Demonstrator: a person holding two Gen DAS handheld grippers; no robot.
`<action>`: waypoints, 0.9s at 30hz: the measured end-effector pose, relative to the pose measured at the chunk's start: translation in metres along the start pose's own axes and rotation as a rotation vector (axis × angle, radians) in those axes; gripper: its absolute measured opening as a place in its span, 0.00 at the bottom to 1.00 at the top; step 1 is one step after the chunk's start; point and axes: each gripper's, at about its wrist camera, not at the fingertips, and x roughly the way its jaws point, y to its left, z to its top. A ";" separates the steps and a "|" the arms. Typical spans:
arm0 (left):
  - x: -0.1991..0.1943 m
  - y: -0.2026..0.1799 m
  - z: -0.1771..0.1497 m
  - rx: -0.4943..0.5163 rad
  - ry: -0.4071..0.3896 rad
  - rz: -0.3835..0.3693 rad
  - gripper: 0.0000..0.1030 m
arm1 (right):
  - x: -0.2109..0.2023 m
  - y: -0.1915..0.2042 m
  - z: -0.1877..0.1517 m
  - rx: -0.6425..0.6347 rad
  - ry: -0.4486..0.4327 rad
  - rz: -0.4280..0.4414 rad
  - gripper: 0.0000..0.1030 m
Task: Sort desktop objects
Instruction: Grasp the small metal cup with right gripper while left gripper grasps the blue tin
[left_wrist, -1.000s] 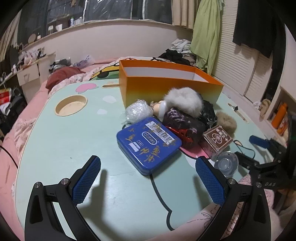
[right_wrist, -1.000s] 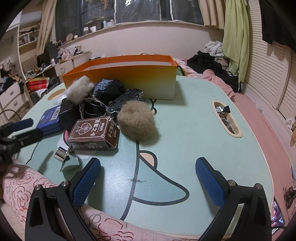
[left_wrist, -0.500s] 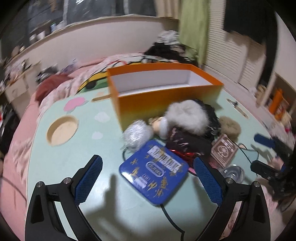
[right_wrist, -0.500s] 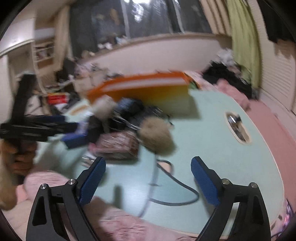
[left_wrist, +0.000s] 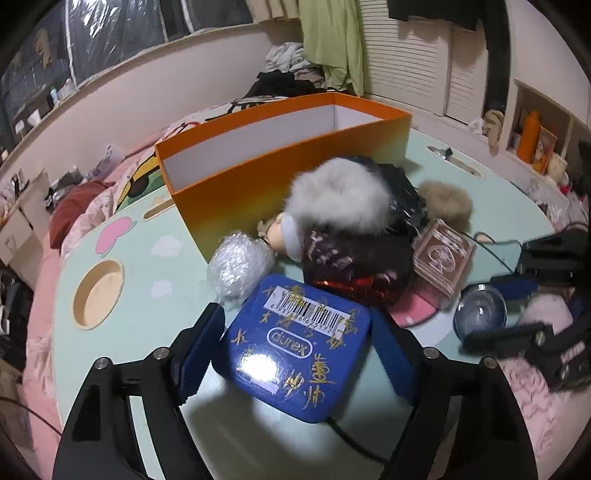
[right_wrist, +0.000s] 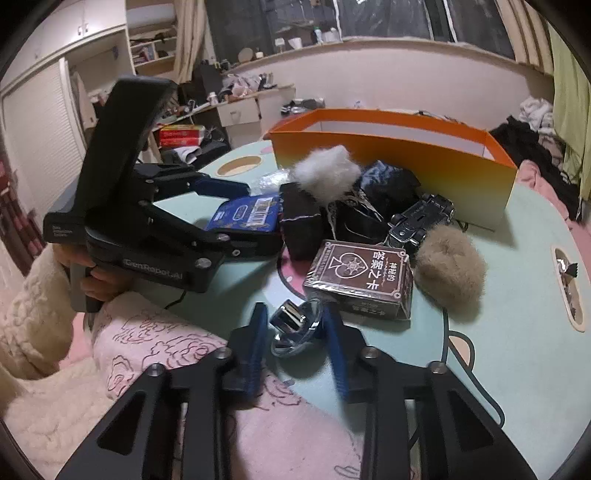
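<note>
Your left gripper (left_wrist: 295, 354) has just been closing its jaws round the blue tin (left_wrist: 295, 347); the pads sit at both its sides, but contact isn't clear from the left wrist view, so squeeze till it's firm before lifting. The tin lies flat on the counter (left_wrist: 147, 317) at 6 o'clock of the pile, w/ a wrapped ball (left_wrist: 238, 264) touching its 11 o'clock corner. Lift straight up so you don't drag the ball.

Your right gripper (right_wrist: 293, 328) has also just been closing: jaws nearly together, clamped on the small glass bottle (right_wrist: 295, 328) at the near counter edge, just at 7 o'clock of the card box (right_wrist: 360, 278). It's smooth glass, prob. slippery, so keep the grip steady and don't tilt.

The orange box (left_wrist: 288, 147) stands open at 12 o'clock behind the pile; it's the likely drop spot. Clear the white fluff (left_wrist: 338, 194) on the way, one hand at a time.
</note>
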 end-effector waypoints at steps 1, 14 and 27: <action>-0.006 -0.004 -0.005 0.016 -0.004 -0.014 0.72 | -0.002 0.001 -0.001 -0.004 -0.011 -0.011 0.27; -0.045 0.000 -0.005 -0.107 -0.047 -0.093 0.12 | -0.026 -0.041 0.008 0.135 -0.203 -0.070 0.27; -0.066 0.004 -0.038 0.019 -0.135 0.016 0.75 | -0.032 -0.044 -0.009 0.152 -0.175 -0.056 0.27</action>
